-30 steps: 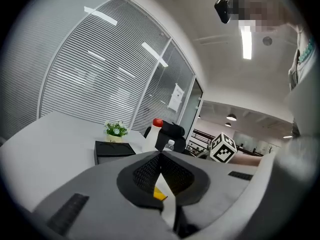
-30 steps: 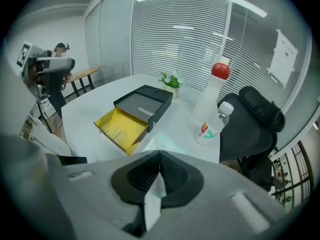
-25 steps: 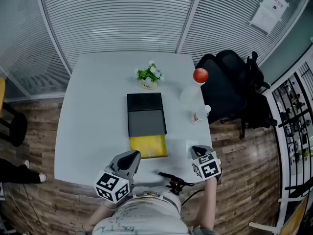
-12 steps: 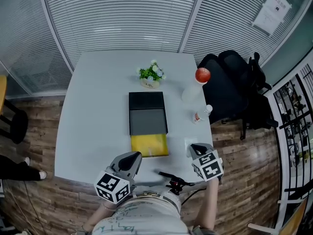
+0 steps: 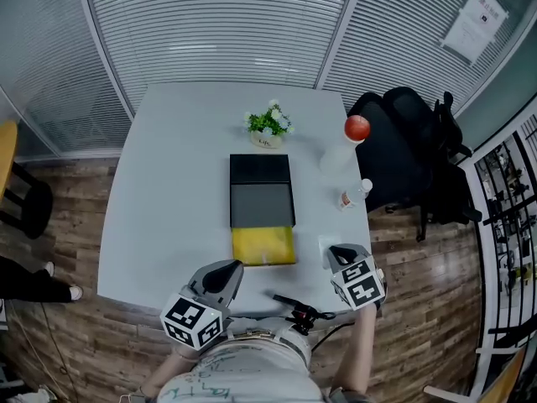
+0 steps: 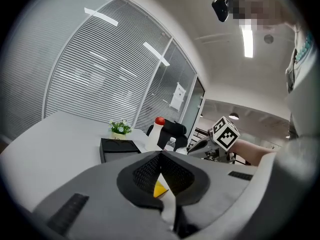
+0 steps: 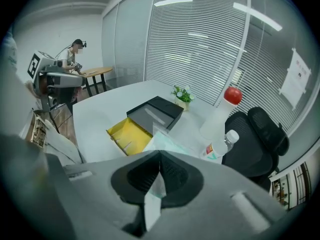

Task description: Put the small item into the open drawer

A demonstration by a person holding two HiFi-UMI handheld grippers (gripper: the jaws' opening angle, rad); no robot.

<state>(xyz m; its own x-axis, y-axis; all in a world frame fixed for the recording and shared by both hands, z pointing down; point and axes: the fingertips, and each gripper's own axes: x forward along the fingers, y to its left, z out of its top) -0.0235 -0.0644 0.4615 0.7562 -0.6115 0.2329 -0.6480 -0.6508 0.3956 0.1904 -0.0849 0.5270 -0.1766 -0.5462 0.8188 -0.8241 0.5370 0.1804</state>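
Note:
A black drawer box (image 5: 261,191) lies mid-table with its yellow drawer (image 5: 263,245) pulled open toward me; it also shows in the right gripper view (image 7: 128,134). The small item, a pale translucent packet (image 5: 326,245), lies flat on the table right of the drawer. It fills the space just ahead of my right gripper (image 7: 160,153), whose jaws are shut. Whether the tips touch the packet (image 7: 170,139) is unclear. That right gripper (image 5: 343,259) hovers at the near right edge. My left gripper (image 5: 221,277) is at the near edge, jaws shut and empty (image 6: 161,154).
A small potted plant (image 5: 268,124) stands behind the box. A tall bottle with a red cap (image 5: 352,137) and a small water bottle (image 5: 353,195) stand along the table's right edge. A black office chair (image 5: 407,141) is beside it. A person (image 7: 75,54) sits at a far desk.
Only the head camera has shifted a little. Both grippers and the objects stay where they were.

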